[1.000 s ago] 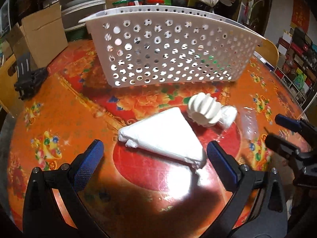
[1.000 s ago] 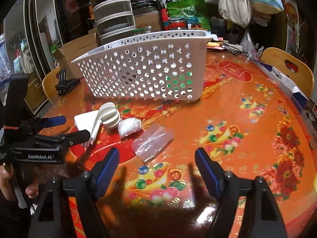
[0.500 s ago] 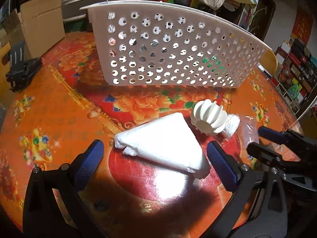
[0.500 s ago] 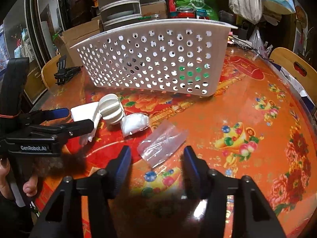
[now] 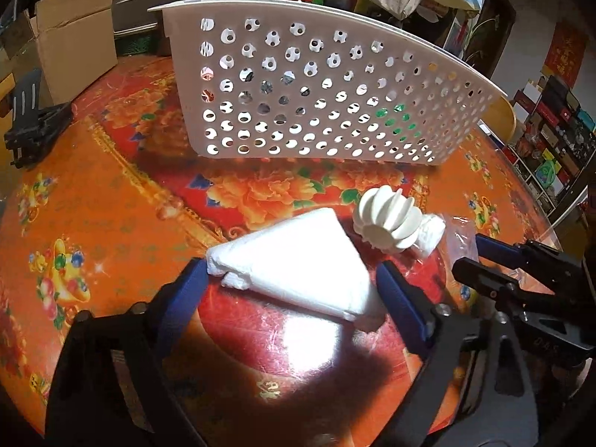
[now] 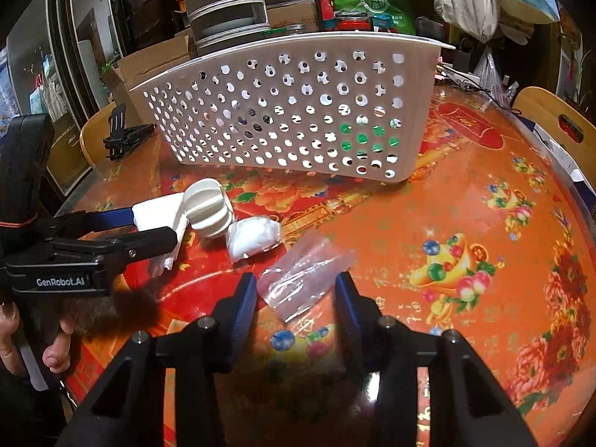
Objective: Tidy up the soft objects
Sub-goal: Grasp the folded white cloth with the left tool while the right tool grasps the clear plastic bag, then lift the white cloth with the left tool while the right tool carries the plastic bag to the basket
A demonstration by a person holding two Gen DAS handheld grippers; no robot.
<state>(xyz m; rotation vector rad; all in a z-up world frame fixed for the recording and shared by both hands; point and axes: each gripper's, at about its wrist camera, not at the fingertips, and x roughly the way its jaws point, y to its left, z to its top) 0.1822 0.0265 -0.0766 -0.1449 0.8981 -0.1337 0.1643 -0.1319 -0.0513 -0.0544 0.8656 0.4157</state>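
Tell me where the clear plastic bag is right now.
In the right wrist view the clear bag lies flat on the table, low and centre between the closing fingers of the right gripper, just right of the small white pouch.

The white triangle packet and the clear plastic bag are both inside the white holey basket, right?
Not quite. The white triangle packet and the clear plastic bag both lie on the table, in front of the white holey basket, not inside it. The right wrist view shows this.
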